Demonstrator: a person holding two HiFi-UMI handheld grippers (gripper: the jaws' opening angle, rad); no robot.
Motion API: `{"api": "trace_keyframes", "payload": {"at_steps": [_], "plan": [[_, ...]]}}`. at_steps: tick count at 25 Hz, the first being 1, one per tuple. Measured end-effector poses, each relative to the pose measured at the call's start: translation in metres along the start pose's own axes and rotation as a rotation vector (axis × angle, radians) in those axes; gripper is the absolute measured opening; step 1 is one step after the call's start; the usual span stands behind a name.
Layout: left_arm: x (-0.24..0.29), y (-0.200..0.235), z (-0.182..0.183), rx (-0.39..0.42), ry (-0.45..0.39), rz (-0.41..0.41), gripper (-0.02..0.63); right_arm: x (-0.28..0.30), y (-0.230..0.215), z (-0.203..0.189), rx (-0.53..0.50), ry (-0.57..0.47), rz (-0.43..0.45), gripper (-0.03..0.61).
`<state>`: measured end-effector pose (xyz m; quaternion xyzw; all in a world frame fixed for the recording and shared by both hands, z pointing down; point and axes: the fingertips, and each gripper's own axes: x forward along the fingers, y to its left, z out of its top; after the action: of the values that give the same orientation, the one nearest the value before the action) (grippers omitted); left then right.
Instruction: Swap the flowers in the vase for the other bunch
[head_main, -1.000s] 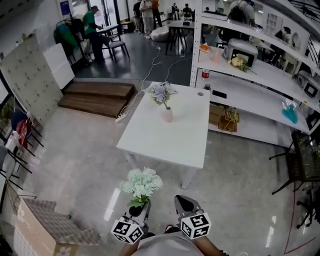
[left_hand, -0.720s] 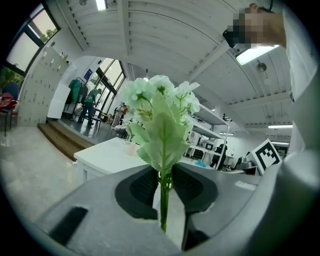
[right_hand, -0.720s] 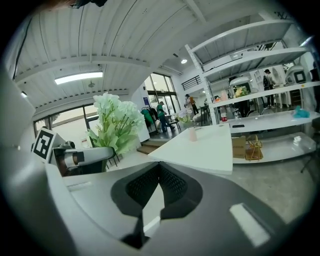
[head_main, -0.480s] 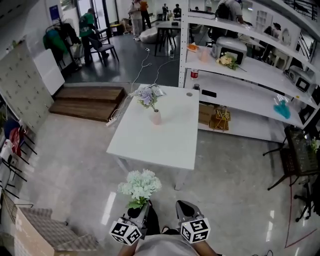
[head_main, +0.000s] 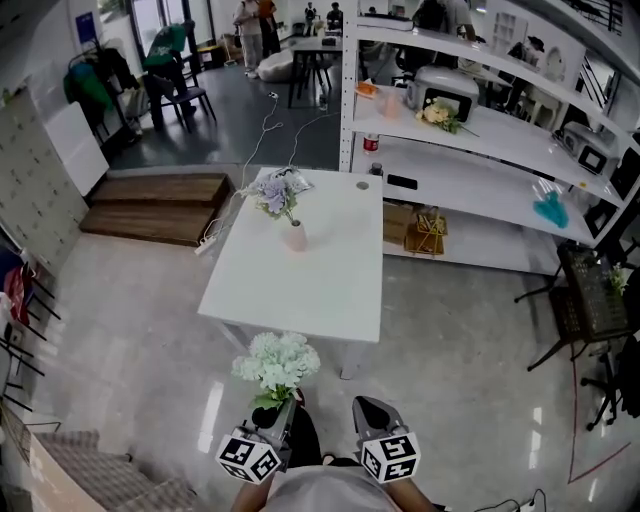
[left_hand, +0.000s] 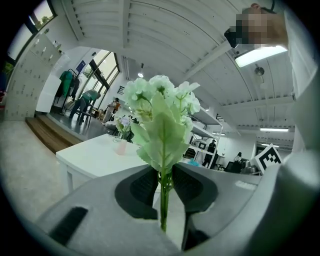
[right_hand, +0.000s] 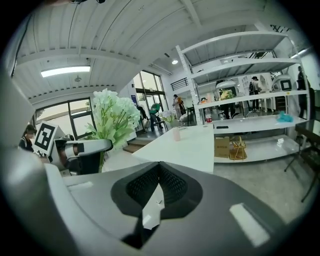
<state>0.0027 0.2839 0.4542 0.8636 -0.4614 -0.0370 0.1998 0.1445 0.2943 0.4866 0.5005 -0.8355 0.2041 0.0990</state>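
Looking down from the head view, the left tongs (head_main: 279, 410) hold a white bunch (head_main: 278, 362) upright over the floor (head_main: 130, 330), just short of the near edge of the worktop (head_main: 310, 290). The right tongs (head_main: 368, 407) are beside them, level with them and apart from the bunch. On the worktop a pale pink vase (head_main: 295, 238) stands in the far half, toward the left edge, with purple flowers (head_main: 274, 191) in it. White shelves (head_main: 480, 150) run along the worktop's right side, beyond a strip of floor.

In the left gripper view, the jaws are clamped on the bunch's thin green stem (left_hand: 163, 200), which runs straight up between the dark pads. The leaves and pale blooms spread above the jaws and fill the middle of the view. Behind them is a corner of the worktop, with the vase small and well away from the bunch.

In the right gripper view, the jaws are pressed together with nothing between them. To their left is the white bunch, rising from the left tongs. Ahead is the worktop, seen from near one corner, with the vase toward its far end and the shelves to the right.
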Motion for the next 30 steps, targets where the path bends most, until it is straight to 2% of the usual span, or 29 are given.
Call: {"api": "trace_keyframes", "payload": {"at_steps": [11,24,30], "plan": [[0.020,0.049,0.020,-0.034,-0.004,0.014,0.080,0.057,0.016,0.022,-0.019,0.012,0.044,0.008],[0.063,0.115,0.060,-0.057,0.005,0.001,0.080,0.148,0.030,0.068,-0.041,0.004,0.104,0.008],[0.088,0.150,0.080,-0.064,0.009,0.001,0.077,0.189,0.025,0.087,-0.039,0.023,0.085,0.008]]}}
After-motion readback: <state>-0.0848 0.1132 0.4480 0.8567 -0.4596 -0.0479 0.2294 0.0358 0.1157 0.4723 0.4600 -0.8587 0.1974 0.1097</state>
